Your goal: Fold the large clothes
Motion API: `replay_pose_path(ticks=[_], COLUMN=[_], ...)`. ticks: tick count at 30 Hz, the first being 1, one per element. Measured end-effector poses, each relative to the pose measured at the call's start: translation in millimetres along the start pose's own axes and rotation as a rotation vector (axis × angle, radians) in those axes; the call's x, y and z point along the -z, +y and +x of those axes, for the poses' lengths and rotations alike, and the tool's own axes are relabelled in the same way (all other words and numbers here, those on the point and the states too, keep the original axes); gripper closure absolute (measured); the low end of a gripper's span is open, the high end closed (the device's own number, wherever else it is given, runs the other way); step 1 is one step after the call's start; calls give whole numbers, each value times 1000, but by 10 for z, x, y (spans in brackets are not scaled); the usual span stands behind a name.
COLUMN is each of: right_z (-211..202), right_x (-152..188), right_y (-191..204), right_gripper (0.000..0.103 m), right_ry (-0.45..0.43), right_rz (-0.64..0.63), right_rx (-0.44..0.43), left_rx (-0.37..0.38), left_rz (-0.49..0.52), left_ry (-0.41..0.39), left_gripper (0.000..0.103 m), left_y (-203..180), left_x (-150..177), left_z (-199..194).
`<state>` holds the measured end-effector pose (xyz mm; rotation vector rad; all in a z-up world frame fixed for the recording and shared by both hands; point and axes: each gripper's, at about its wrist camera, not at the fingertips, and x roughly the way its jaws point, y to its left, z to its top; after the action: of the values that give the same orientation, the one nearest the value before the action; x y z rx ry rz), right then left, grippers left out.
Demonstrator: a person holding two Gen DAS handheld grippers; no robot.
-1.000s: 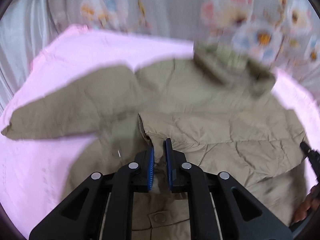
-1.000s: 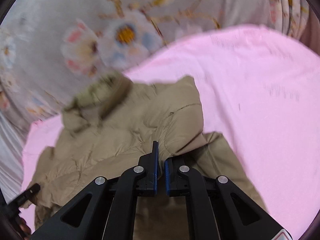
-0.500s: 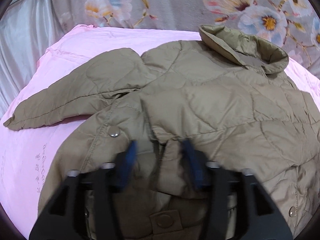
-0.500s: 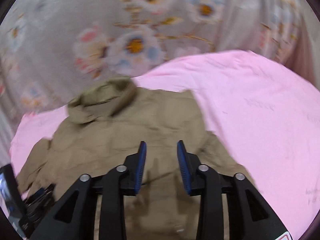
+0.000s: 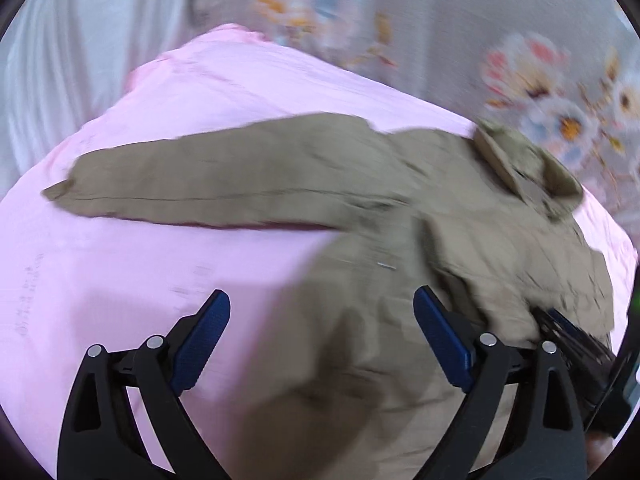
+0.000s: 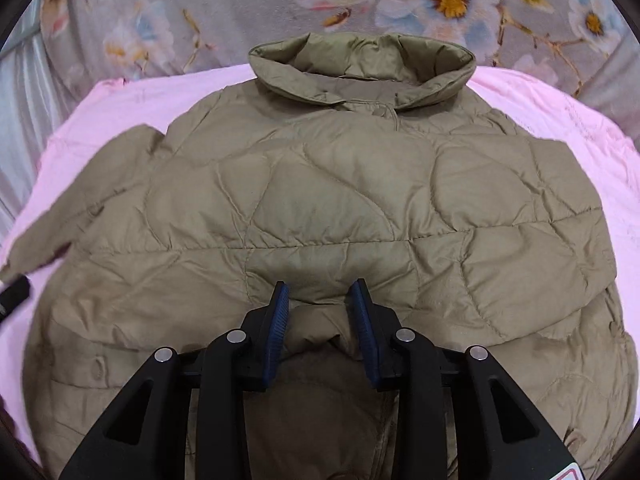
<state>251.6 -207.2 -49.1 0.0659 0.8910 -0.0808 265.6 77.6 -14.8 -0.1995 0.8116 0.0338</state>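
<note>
left gripper (image 5: 322,318): jaws wide, just been opening, nothing between them; its blurred view alone shows the jacket (image 5: 420,248) sleeve stretched across the pink sheet (image 5: 120,272) | right gripper (image 6: 321,294): jaws part open, just narrowing, straddling a fabric fold; collar (image 6: 360,64) sharp here

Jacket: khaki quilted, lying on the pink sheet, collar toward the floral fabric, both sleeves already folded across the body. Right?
Not quite. Only one sleeve is folded in; the other sleeve lies stretched out flat on the pink sheet, as the left wrist view shows. The khaki quilted jacket and its collar toward the floral fabric are right.
</note>
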Motion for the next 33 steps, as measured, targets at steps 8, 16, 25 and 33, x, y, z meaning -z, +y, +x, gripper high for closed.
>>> replay_pose_path(ticks=[8, 16, 25, 33], right_z=[16, 22, -284, -778], right_x=[53, 56, 155, 526], right_y=[110, 86, -55, -608], right_gripper=[71, 71, 56, 53], right_ry=[-28, -34, -106, -164], right_rz=[-68, -57, 29, 188], right_rx=[70, 55, 56, 23], left_rx=[-167, -170, -99, 166], left_rz=[-312, -580, -410, -7], left_ry=[40, 12, -14, -217], left_gripper=[11, 12, 98, 101], left_y=[1637, 2411, 1701, -241], left_x=[-380, -605, -1047, -1225], left_z=[334, 603, 422, -785])
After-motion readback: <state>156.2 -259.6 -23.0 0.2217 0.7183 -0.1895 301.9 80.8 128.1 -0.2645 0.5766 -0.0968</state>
